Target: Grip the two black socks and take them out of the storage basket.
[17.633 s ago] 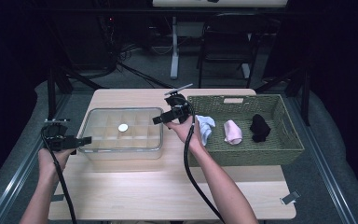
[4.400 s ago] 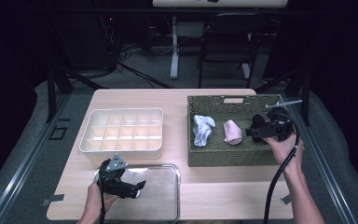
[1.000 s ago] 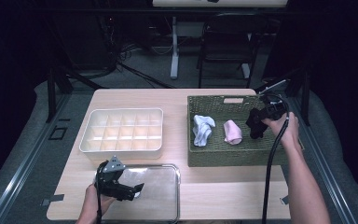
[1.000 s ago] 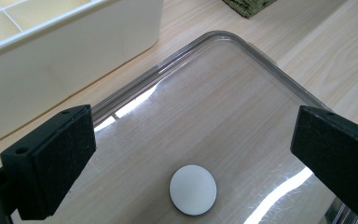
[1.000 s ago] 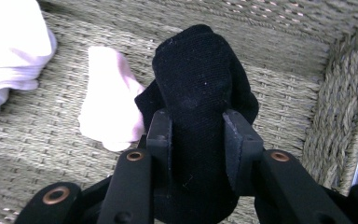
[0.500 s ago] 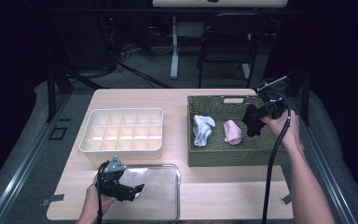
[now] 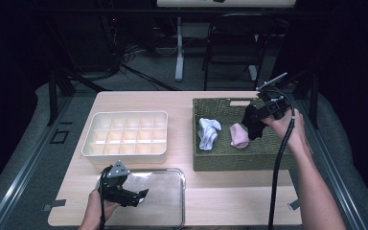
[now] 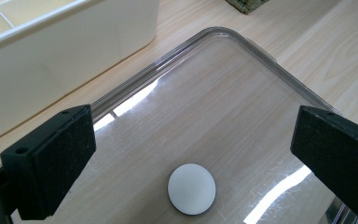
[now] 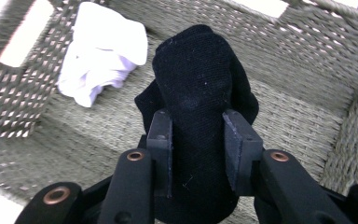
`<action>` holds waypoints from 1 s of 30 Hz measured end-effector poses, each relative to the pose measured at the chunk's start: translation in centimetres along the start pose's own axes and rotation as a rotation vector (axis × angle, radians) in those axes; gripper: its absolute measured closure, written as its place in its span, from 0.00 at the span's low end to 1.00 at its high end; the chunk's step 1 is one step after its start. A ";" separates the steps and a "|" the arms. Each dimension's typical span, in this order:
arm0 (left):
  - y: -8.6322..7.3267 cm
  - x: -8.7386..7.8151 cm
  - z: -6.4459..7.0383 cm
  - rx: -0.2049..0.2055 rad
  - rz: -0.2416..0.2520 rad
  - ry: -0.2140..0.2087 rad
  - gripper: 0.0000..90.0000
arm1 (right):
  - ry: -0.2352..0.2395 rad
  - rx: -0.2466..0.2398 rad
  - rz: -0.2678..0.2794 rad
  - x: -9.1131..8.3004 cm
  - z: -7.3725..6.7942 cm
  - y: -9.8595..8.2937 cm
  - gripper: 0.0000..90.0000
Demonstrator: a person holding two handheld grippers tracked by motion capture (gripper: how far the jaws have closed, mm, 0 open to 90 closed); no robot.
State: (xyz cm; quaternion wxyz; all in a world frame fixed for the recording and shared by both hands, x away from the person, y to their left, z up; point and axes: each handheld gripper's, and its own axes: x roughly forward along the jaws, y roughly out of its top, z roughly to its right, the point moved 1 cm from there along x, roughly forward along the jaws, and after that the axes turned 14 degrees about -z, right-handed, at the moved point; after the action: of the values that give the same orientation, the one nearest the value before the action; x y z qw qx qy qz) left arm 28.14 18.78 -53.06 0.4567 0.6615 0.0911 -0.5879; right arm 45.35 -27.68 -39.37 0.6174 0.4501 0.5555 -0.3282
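A black sock (image 7: 252,121) (image 9: 198,84) hangs lifted over the right end of a wicker basket (image 7: 220,163), with my right gripper (image 7: 263,115) (image 9: 198,144) shut on it. A pink sock bundle (image 7: 240,135) and a white sock bundle (image 7: 207,133) lie in the basket to its left. In the right gripper view a pale bundle (image 9: 103,51) lies beyond the black sock. My left gripper (image 7: 136,196) (image 8: 193,154) stands open just above a clear lid (image 7: 163,191) (image 8: 223,102), over the lid's white round disc (image 8: 191,189).
A white compartment box (image 7: 124,157) (image 8: 65,60) stands at the table's left, just behind the lid. The basket's woven walls (image 9: 298,79) rise around the held sock. Bare wood lies in front of the basket.
My right gripper has carried the black sock a little left and upward inside the basket. The left gripper has stayed over the lid.
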 end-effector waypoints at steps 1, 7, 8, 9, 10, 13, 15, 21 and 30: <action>0.0 0.0 0.0 0.000 0.000 0.000 0.00 | 0.000 0.000 0.000 0.0 0.0 0.0 0.75; 0.0 0.0 0.0 0.001 0.000 0.001 0.00 | 0.002 -0.052 -0.022 -0.8 -1.8 0.4 0.75; 0.0 0.0 0.0 0.001 0.000 0.001 0.00 | 0.002 -0.068 -0.033 -1.0 -2.3 0.6 0.75; 0.0 0.0 0.0 0.001 0.000 0.001 0.00 | 0.002 -0.068 -0.033 -1.0 -2.3 0.6 0.75; 0.0 0.0 0.0 0.000 0.000 0.001 0.00 | 0.007 -0.089 -0.041 -1.1 -2.9 0.7 0.75; 0.0 0.0 0.0 0.001 0.000 0.002 0.00 | 0.005 -0.110 -0.047 -1.4 -3.8 0.8 0.75; 0.0 0.0 0.0 0.002 0.000 0.002 0.00 | 0.001 -0.128 -0.050 -1.7 -4.4 0.8 0.75; 0.0 0.0 0.0 0.004 -0.004 0.001 0.00 | 0.004 -0.165 -0.048 -2.5 -5.6 0.7 0.75; -0.1 0.0 0.0 0.004 -0.001 0.003 0.00 | 0.015 -0.238 -0.047 -4.0 -8.5 -0.3 0.75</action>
State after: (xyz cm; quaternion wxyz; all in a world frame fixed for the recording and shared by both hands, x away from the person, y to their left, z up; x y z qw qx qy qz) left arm 28.13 18.85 -53.10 0.4549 0.6631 0.0911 -0.5874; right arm 41.08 -20.40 -35.33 0.6543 0.3630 0.6056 -0.2710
